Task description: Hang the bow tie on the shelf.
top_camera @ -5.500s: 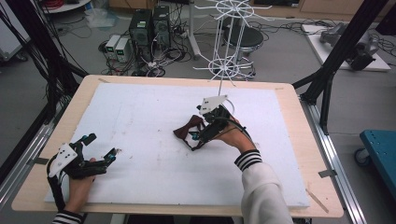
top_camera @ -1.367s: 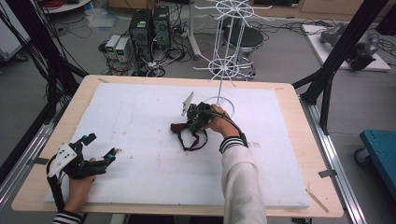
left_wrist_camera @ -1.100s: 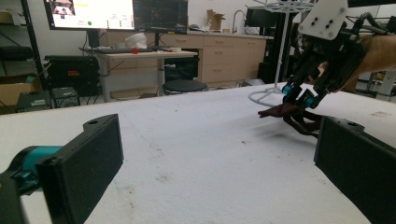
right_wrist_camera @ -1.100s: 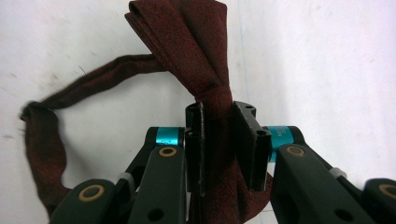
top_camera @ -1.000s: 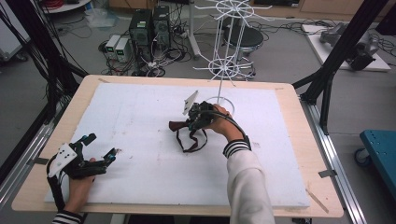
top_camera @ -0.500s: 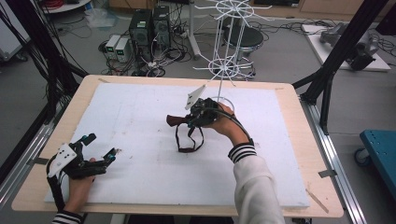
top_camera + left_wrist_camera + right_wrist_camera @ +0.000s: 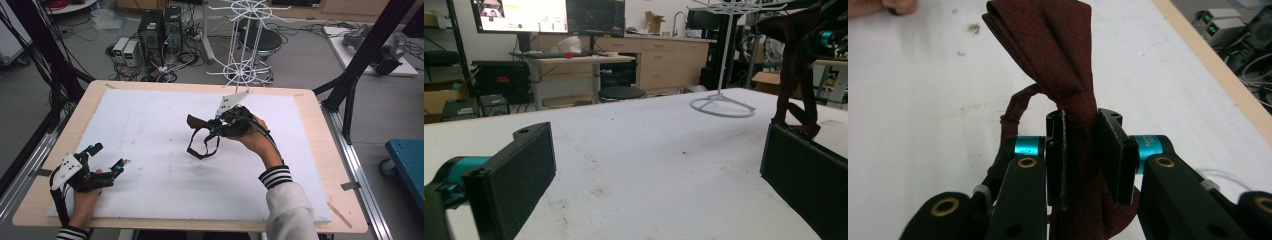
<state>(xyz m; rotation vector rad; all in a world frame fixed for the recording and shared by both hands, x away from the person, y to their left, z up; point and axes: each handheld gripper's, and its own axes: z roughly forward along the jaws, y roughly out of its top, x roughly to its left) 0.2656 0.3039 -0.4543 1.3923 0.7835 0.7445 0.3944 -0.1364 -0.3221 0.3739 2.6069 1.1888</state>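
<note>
We see the right gripper clamped on a dark red fabric bow tie at its knot, lifted above the white foam board, strap dangling. At eight o'clock the left gripper rests open on the board, holding nothing.

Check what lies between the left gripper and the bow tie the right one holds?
Bare white foam board, high view; left gripper open, bow tie clamped in right gripper.

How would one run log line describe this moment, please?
right claw: shut on dark red bow tie, lifted | strap: hanging in a loop | left claw: open, on white mat | wire rack: bare
</note>
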